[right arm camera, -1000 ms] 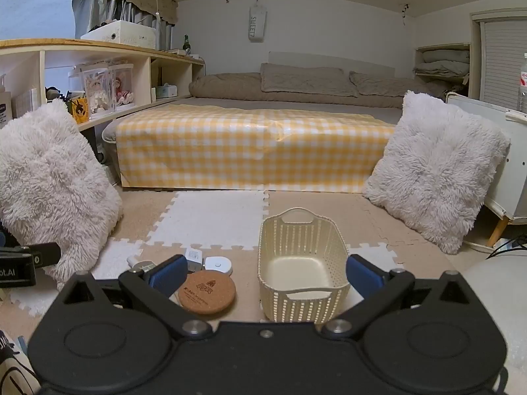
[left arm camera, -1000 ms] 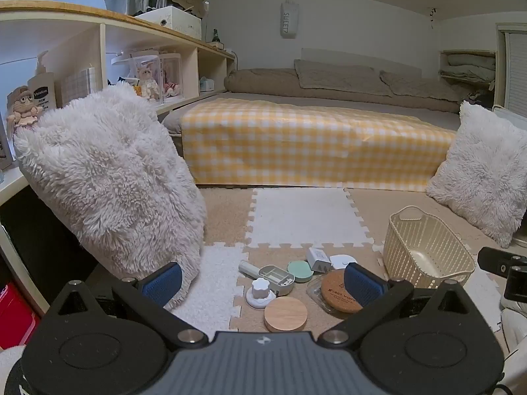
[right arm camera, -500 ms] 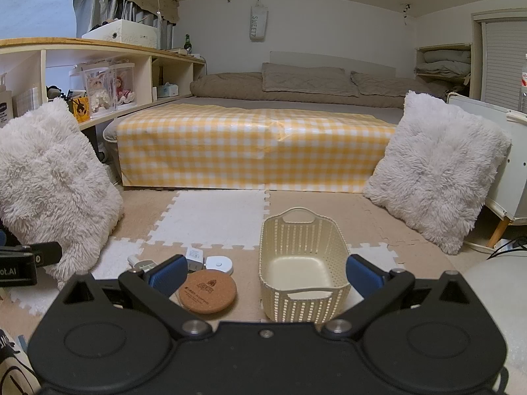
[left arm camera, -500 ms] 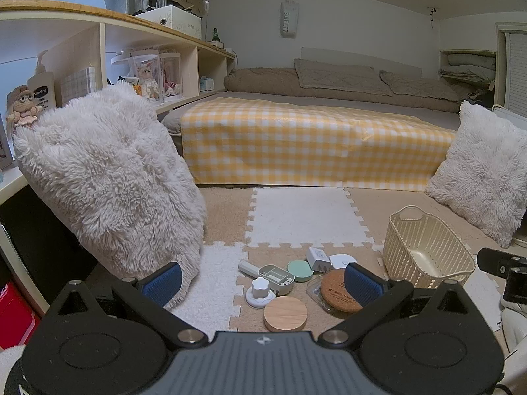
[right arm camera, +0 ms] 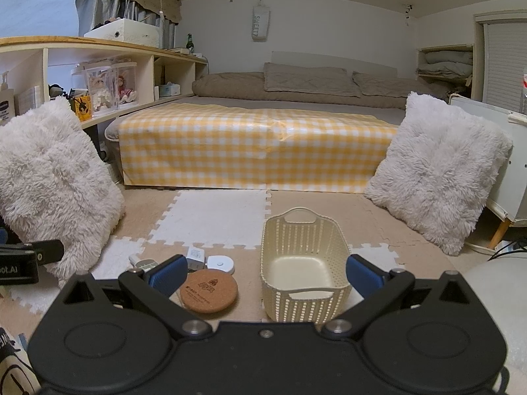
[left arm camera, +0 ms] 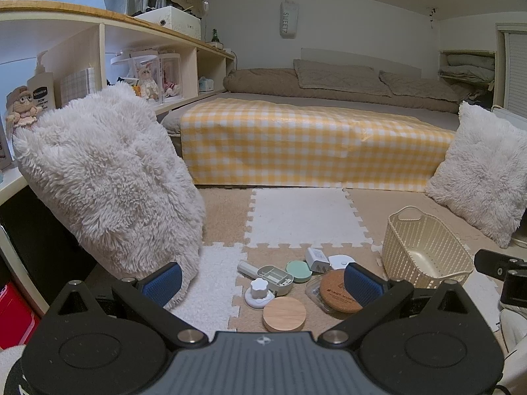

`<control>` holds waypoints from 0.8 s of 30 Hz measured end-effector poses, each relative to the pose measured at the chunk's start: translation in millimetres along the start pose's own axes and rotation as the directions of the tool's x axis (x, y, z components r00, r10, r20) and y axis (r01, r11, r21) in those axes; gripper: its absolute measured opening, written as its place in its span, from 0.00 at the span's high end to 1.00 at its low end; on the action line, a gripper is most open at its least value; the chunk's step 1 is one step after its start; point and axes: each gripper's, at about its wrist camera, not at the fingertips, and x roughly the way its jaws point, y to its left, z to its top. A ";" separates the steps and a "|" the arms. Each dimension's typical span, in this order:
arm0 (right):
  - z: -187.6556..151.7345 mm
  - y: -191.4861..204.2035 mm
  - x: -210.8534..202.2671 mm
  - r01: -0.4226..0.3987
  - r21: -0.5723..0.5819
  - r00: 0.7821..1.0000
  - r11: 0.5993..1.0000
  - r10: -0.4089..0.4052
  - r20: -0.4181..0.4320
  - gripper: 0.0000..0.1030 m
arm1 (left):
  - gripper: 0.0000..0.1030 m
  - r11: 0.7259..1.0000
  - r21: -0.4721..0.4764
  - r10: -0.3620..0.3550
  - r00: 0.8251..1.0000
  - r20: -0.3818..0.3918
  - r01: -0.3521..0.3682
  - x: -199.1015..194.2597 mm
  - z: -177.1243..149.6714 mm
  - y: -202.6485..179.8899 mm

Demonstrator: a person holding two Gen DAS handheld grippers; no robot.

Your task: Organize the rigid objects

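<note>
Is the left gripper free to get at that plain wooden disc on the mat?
Probably yes. The left gripper is open, and the wooden disc lies flat right below it with nothing on top.

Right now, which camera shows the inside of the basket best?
The right wrist view: the basket sits centred and near, its bare floor fully visible. The left wrist view shows it off to the right, at an angle, with its floor partly hidden by its wall.

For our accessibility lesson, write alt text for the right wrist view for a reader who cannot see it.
An empty cream plastic lattice basket sits on beige and white foam floor mats, framed by the open right gripper. Left of it lies a round cork coaster among small white items; behind stands a yellow checked bed.
</note>
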 end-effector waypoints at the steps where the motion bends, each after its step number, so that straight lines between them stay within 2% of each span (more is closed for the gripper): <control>1: 0.0 -0.3 0.0 0.000 0.000 1.000 1.000 0.000 0.000 0.00 | 0.00 1.000 0.000 0.000 1.000 0.000 0.000 0.1 -0.1 -0.1; 24: -0.4 1.6 0.3 -0.002 0.000 1.000 1.000 0.002 -0.002 0.00 | 0.00 1.000 -0.001 0.000 1.000 -0.001 0.000 0.1 0.0 0.0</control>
